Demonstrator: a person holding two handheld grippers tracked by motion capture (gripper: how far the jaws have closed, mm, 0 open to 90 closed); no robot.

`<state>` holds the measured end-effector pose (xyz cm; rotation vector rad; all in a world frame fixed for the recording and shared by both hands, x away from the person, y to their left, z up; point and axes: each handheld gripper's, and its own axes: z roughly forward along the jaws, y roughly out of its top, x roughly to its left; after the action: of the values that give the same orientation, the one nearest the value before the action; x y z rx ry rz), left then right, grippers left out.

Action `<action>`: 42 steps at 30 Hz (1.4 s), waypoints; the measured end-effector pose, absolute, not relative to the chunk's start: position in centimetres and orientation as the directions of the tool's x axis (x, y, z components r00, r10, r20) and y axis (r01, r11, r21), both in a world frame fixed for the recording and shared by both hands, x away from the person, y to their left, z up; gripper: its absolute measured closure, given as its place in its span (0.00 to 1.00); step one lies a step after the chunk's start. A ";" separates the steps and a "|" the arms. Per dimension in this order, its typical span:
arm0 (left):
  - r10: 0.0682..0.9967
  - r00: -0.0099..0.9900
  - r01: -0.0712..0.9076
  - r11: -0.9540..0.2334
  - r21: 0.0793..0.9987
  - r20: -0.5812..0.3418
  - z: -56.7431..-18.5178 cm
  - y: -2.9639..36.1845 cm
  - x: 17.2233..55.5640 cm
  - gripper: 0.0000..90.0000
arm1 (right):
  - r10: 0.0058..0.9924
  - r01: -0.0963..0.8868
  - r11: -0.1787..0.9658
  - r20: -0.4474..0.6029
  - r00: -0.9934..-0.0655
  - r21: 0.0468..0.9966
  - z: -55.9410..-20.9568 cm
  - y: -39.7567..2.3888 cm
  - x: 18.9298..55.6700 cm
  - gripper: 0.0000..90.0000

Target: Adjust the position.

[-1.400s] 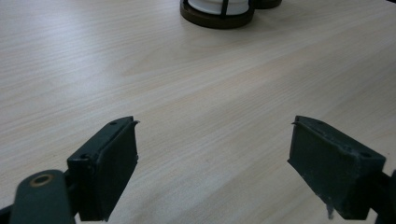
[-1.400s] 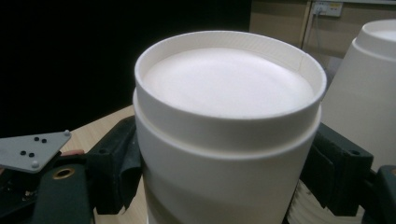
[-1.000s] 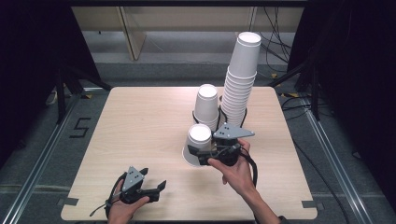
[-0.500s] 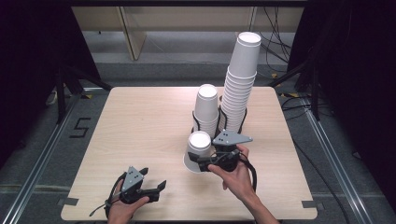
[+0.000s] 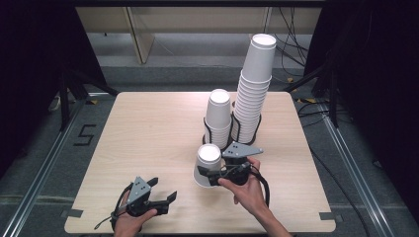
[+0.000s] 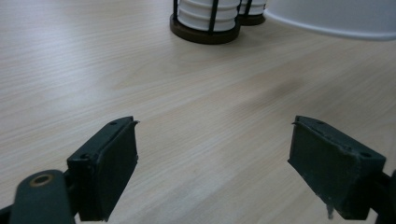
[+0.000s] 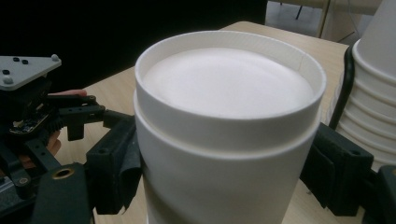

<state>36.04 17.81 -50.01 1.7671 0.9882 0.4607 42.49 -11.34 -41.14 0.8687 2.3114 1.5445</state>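
Cup (image 5: 207,164) upside down between the right gripper (image 5: 213,176) jaws, pads clamped on its sides just short of the racked stacks (image 5: 249,96), ready to lift or set. Left gripper (image 5: 165,198) idles aside, gaping, nothing in it.

An upside-down white paper cup (image 7: 224,140) stands between the right gripper's (image 7: 219,172) two black pads (image 7: 114,168), which press on its sides. The left gripper (image 7: 32,102) lies far left on the wooden table (image 7: 280,37). Stacked cups (image 7: 369,112) stand at right.
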 end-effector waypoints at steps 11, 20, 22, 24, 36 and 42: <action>0.699 0.697 0.325 -0.106 0.940 -0.162 -49.3 17.0 35.5 0.16 | 0.559 0.359 0.259 0.164 -0.813 0.897 -41.7 -10.4 42.5 0.25; 0.662 0.738 0.286 -0.132 0.949 -0.130 -49.1 16.4 35.1 0.16 | 0.526 0.353 0.265 0.173 -0.833 0.897 -42.0 -9.2 42.0 0.25; 0.660 0.740 0.281 -0.130 0.951 -0.128 -49.2 16.3 35.1 0.16 | 0.521 0.363 0.261 0.185 -0.833 0.894 -42.0 -9.1 41.9 0.25; 0.646 0.755 0.262 -0.138 0.955 -0.114 -49.2 16.1 35.1 0.16 | 0.499 0.346 0.270 0.177 -0.848 0.898 -42.1 -8.5 41.7 0.25; 0.637 0.762 0.281 -0.168 0.945 -0.114 -49.3 15.7 35.0 0.14 | 0.437 0.379 0.252 0.245 -0.865 0.890 -42.6 -6.9 41.1 0.25; 0.637 0.759 0.292 -0.153 0.944 -0.132 -49.3 15.8 35.1 0.07 | 0.425 0.386 0.242 0.261 -0.867 0.890 -42.7 -6.5 41.0 0.25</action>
<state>35.10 15.77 -49.35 1.7456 0.7324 0.3548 40.96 -6.51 -42.74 0.7996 2.4486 1.7379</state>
